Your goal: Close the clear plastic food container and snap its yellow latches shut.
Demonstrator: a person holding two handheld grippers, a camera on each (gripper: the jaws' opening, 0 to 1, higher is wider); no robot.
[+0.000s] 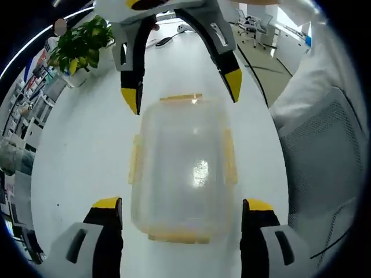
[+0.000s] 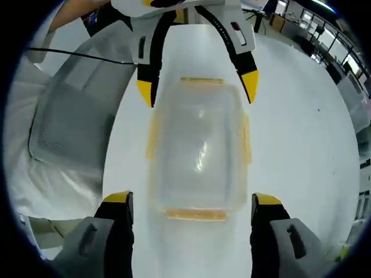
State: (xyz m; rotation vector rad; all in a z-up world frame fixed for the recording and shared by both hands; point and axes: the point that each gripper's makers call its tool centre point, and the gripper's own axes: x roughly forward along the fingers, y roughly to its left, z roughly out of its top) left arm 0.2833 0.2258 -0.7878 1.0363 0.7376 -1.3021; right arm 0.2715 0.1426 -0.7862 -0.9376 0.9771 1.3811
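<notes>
Both jaws are spread wide: left gripper (image 1: 182, 223) and right gripper (image 2: 191, 217) flank the container (image 1: 182, 171) untouched; a plant (image 1: 81, 43) is seen at the table's (image 1: 81, 150) far corner.

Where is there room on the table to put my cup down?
Bare white table lies between the container and the potted plant. It's crowded at the container's two ends, where the left gripper and right gripper face each other.
</notes>
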